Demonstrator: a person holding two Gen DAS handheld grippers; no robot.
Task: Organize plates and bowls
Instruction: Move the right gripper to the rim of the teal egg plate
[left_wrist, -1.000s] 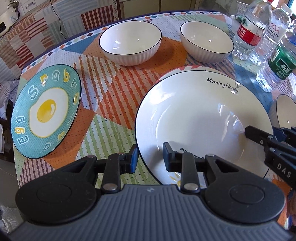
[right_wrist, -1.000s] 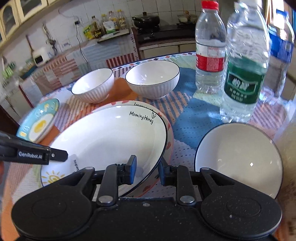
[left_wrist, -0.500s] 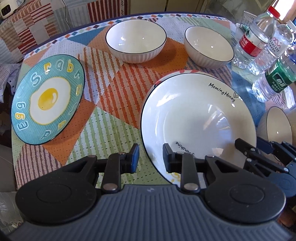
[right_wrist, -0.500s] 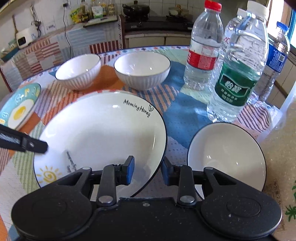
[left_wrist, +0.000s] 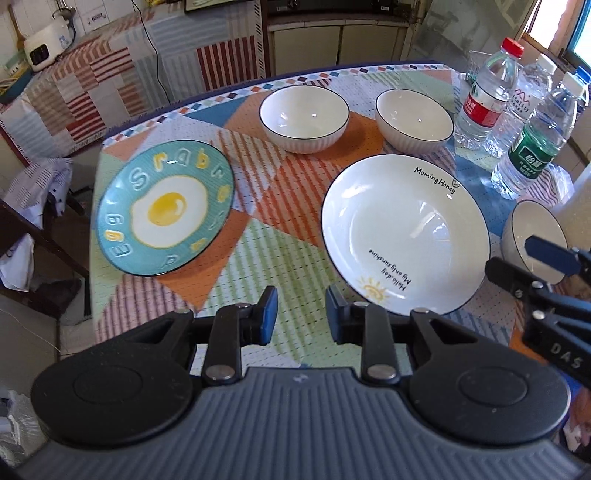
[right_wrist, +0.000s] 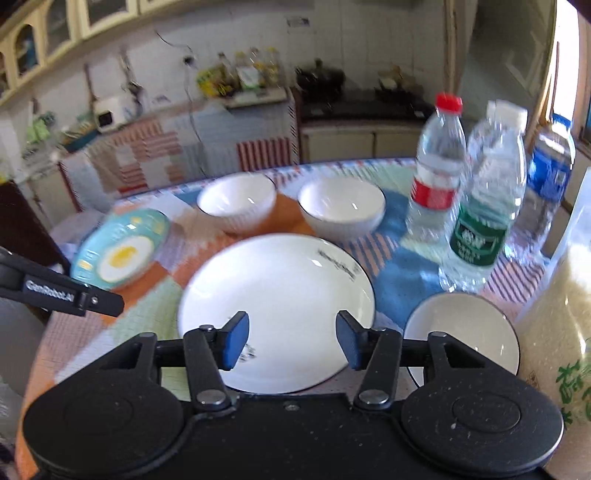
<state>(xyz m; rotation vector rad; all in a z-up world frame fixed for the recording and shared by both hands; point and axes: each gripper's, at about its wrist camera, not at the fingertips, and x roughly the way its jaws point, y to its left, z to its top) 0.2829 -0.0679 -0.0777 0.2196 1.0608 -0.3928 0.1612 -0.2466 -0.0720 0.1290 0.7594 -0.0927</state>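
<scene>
Left wrist view: read lettering on the large white plate (left_wrist: 404, 236), "Morning Honey" at the far rim, a sun drawing at the near rim; sharp throughout. Right wrist view: blurred, lettering unreadable, but showed kitchen counter (right_wrist: 354, 110) and wall cupboards (right_wrist: 55, 29) behind the table (right_wrist: 399, 291), plus a sack of grain (right_wrist: 554, 325) at the right edge.

Large white plate lying flat near the table's front, empty. Beyond it two white bowls (left_wrist: 303, 118) (left_wrist: 413, 122) side by side, both empty. Teal egg plate (left_wrist: 164, 208) off to the left, well apart, empty. Third white bowl (left_wrist: 532, 240) just right of the large plate, empty, partly hidden by the right gripper (left_wrist: 517, 264). Water bottles (left_wrist: 487, 99) clustered at the far right, upright.

Left gripper (left_wrist: 301, 314) raised above the tablecloth, tilted steeply down, jaws parted narrowly, nothing between the pads. Right gripper above the plate's near edge, jaws opening, pads clear of the plate, holding nothing.
</scene>
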